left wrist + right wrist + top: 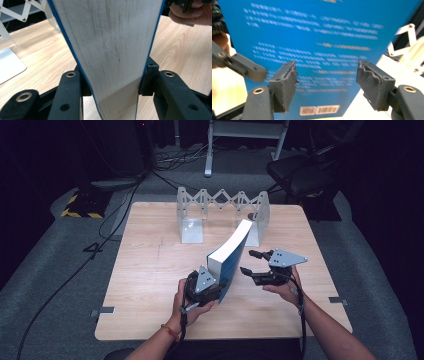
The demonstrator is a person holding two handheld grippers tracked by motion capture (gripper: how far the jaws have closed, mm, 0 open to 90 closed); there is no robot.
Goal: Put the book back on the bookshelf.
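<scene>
The left gripper [209, 285] is clamping the blue book [231, 251] by its near end, tilting it up off the tabletop [150, 270]. The right gripper [255, 265], jaws spread wide and empty, is facing the cover; it should be closing squarely before the book goes toward the far rack [222, 200].

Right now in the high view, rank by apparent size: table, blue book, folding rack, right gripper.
1. Table, by far the largest.
2. Folding rack, the widest thing standing on it.
3. Blue book, held tilted by the left gripper; nearer the camera, so its rank against the rack is unsure.
4. Right gripper, smallest, open beside the book.
</scene>
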